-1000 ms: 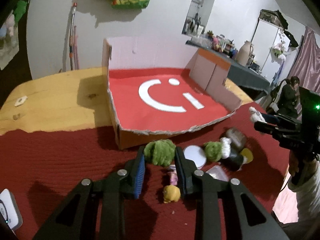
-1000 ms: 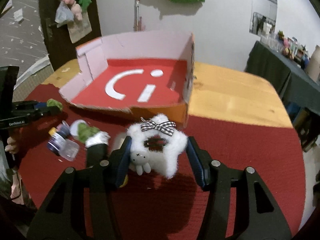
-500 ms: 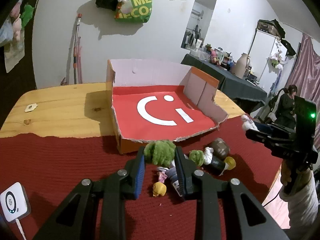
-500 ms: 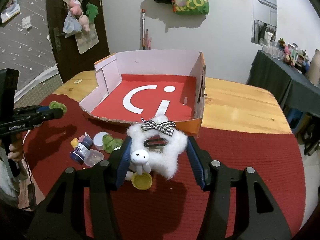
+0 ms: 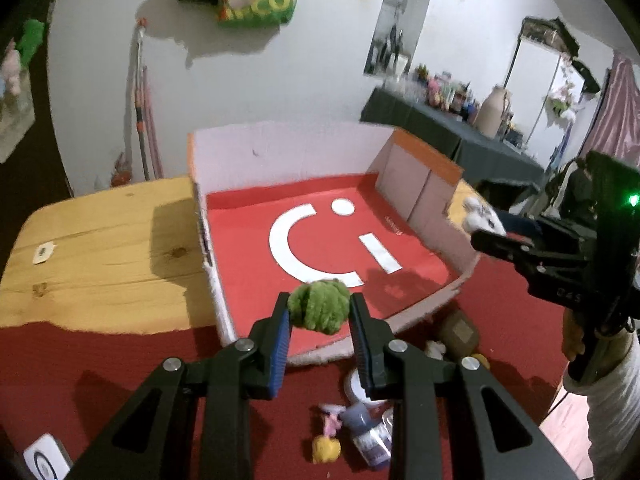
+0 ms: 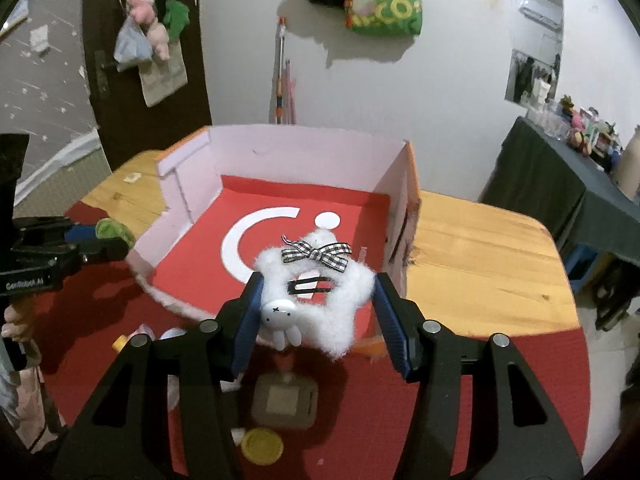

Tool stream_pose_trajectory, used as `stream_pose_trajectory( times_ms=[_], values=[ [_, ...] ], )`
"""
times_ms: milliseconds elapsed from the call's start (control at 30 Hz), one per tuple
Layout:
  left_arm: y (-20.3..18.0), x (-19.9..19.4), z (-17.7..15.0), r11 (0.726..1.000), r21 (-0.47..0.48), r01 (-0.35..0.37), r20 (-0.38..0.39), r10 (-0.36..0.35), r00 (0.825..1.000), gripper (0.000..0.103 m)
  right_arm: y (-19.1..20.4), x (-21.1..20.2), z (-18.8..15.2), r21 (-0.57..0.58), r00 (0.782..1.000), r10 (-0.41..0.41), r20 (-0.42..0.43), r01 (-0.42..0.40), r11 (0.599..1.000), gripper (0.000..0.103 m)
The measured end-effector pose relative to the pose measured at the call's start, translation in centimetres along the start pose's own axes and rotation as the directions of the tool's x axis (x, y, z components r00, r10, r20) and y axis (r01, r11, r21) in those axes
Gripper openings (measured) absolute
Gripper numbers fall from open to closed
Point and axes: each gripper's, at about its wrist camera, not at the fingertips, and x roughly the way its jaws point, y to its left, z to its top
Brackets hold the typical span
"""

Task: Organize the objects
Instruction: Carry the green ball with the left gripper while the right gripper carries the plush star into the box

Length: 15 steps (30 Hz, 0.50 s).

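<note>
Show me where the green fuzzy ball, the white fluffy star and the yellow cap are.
green fuzzy ball (image 5: 319, 305), left wrist view, middle of the fuzz
white fluffy star (image 6: 344, 322), right wrist view, lower right arm
yellow cap (image 6: 262, 445), right wrist view, centre of its top

Small white device with a dark ring (image 5: 42, 458): cut off at the left view's bottom-left edge. Far dark-clothed side table's clutter (image 5: 444, 88): blurred, unreadable. Green printed bag on the wall (image 6: 386, 4): lettering only partly legible. Small purple-capped bottle (image 5: 370, 438): partly hidden behind the left hand-held gripper (image 5: 320, 314).
</note>
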Motion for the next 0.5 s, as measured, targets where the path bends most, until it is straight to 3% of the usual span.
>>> stream_pose_trajectory(
  times_ms=[200,500],
  values=[
    [0.3,4.2,1.5,0.999,0.015,-0.029,-0.108,0.031,0.994,0.030,0.1,4.3,1.6,-0.011,0.993,-0.004,-0.121,0.003,1.000,0.052],
    [0.3,7.5,1.6,0.996,0.058,-0.069,-0.220,0.081,0.972,0.030,0.3,8.6,1.2,-0.077,0.959,-0.071,-0.275,0.051,0.996,0.052]
  ],
)
